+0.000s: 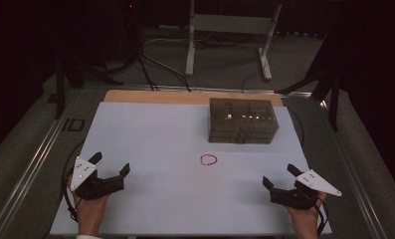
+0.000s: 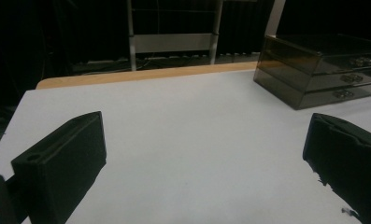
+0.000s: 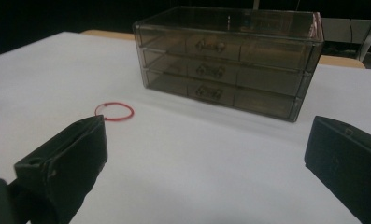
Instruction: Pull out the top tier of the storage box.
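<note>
Black left gripper (image 1: 111,164): resting low at the near left of the table, held in a hand (image 1: 89,211); jaws spread wide, nothing between them.
Black right gripper (image 1: 279,176): at the near right, also held in a hand (image 1: 304,219); jaws equally wide apart and holding nothing.
White sheet (image 1: 155,144): covers the tabletop under both grippers; bare between the two of them.
Red band (image 1: 208,160): a thin loop lying flat on the sheet, ahead of both grippers and between them, apart from each; in the right gripper view (image 3: 114,111) it lies just past the tip of that gripper's left-hand jaw.
Smoky drawer box (image 1: 243,120): clear dark plastic with three drawers, beyond the band, nearer the right gripper's side; drawers closed.
Wooden edge (image 1: 150,97): table rim showing past the sheet, farthest from the grippers.
</note>
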### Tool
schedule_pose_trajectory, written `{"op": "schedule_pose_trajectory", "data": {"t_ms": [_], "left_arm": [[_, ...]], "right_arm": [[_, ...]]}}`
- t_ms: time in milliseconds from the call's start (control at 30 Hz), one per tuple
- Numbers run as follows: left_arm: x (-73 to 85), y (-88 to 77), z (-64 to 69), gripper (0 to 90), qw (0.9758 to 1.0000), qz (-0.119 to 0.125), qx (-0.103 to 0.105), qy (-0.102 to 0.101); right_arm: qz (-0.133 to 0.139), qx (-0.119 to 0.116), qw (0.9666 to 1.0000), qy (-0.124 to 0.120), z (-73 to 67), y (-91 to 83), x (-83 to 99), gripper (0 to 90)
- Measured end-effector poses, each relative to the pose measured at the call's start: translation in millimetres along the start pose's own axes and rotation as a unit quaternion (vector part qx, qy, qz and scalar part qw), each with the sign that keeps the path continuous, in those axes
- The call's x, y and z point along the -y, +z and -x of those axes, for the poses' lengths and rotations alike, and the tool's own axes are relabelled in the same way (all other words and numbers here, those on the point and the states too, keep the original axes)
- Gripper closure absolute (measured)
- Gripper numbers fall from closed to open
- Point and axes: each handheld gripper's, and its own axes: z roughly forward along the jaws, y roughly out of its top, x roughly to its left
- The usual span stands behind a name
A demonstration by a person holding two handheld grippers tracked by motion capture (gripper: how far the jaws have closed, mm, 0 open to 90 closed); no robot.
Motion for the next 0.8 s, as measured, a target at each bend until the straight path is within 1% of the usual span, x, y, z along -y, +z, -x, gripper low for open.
{"op": "schedule_pose_trajectory", "data": {"t_ms": [67, 267, 533, 667, 800], "left_arm": [[0.5, 0.3, -0.3, 1.1, 1.0000, 0.000, 0.001, -0.001], [1.6, -0.5, 1.1, 1.1, 1.0000, 0.000, -0.002, 0.004], [2.3, -0.3, 1.2, 1.1, 1.0000, -0.002, -0.004, 0.003], [2.8, 0.6, 1.6, 1.1, 1.0000, -0.003, -0.004, 0.002], [3.0, 0.9, 1.5, 1.1, 1.0000, -0.004, -0.005, 0.001]], "right_arm": [[0.004, 0.000, 1.0000, 0.002, -0.2, 1.1, -0.1, 0.0], [0.009, 0.003, 0.9999, 0.009, 0.6, 2.7, -0.1, 0.0], [0.011, 0.010, 0.9999, 0.007, -1.4, 4.4, -0.6, 0.0], [0.013, 0.010, 0.9997, 0.018, -1.0, 4.6, -1.5, 0.0], [0.011, 0.016, 0.9996, 0.018, -3.0, 5.7, -4.6, 0.0]]}}
